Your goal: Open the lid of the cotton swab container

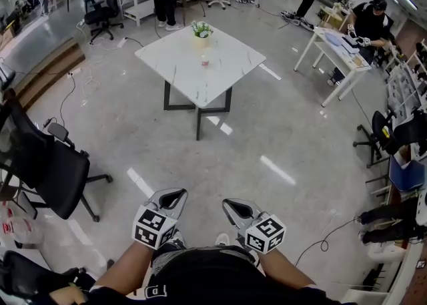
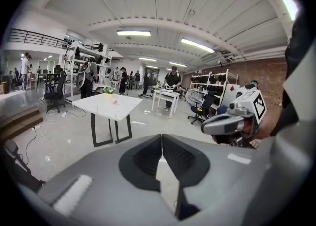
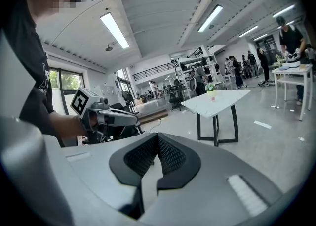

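Note:
The cotton swab container (image 1: 205,61) is a small clear pot with a pink band. It stands on a white marble-top table (image 1: 177,57) far ahead across the floor, beside a small potted plant (image 1: 201,30). In the left gripper view the container (image 2: 114,101) is a tiny pink spot on the table (image 2: 101,105). My left gripper (image 1: 172,197) and right gripper (image 1: 235,205) are held close to my body, side by side, both shut and empty. The left gripper's jaws (image 2: 162,138) meet, and so do the right gripper's (image 3: 157,138).
A black office chair (image 1: 47,163) stands at my left. A second white table (image 1: 337,53) with a person working at it is at the right. Cables trail over the glossy floor (image 1: 253,143) between me and the marble table. More chairs and people fill the back.

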`<action>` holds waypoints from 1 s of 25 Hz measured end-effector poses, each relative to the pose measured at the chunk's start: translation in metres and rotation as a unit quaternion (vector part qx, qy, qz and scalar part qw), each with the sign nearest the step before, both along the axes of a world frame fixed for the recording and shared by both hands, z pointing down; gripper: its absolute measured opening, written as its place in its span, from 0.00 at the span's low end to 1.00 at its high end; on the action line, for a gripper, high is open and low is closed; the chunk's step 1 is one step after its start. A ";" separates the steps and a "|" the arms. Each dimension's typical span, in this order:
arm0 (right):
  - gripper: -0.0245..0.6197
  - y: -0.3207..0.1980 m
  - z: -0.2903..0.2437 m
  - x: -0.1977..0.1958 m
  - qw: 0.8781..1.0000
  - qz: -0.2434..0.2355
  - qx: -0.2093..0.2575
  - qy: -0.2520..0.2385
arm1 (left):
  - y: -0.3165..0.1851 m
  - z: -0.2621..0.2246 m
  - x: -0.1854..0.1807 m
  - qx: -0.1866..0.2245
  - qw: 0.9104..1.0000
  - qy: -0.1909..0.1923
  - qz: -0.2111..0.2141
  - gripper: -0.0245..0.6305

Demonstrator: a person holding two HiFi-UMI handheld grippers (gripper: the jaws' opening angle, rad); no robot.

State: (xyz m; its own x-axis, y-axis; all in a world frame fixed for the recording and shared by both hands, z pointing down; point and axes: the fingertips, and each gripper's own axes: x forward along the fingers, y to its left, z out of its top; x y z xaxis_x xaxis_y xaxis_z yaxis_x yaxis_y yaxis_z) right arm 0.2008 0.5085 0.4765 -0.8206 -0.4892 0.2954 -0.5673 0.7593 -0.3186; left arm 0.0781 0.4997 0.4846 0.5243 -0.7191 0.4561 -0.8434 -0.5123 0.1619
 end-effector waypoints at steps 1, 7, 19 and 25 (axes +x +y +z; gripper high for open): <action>0.03 0.000 0.001 -0.003 1.000 0.001 0.000 0.000 | -0.001 0.000 -0.003 0.001 1.000 0.000 0.001 0.13; 0.03 -0.002 0.001 -0.030 1.000 0.004 0.015 0.020 | -0.008 -0.009 -0.027 0.015 1.000 -0.002 0.005 0.13; 0.03 0.006 -0.001 -0.078 0.998 0.022 0.029 0.048 | -0.006 0.002 -0.068 0.024 0.999 0.000 0.044 0.13; 0.03 0.010 0.003 -0.099 0.998 0.033 0.028 0.049 | -0.003 0.011 -0.095 0.020 0.999 0.005 0.046 0.13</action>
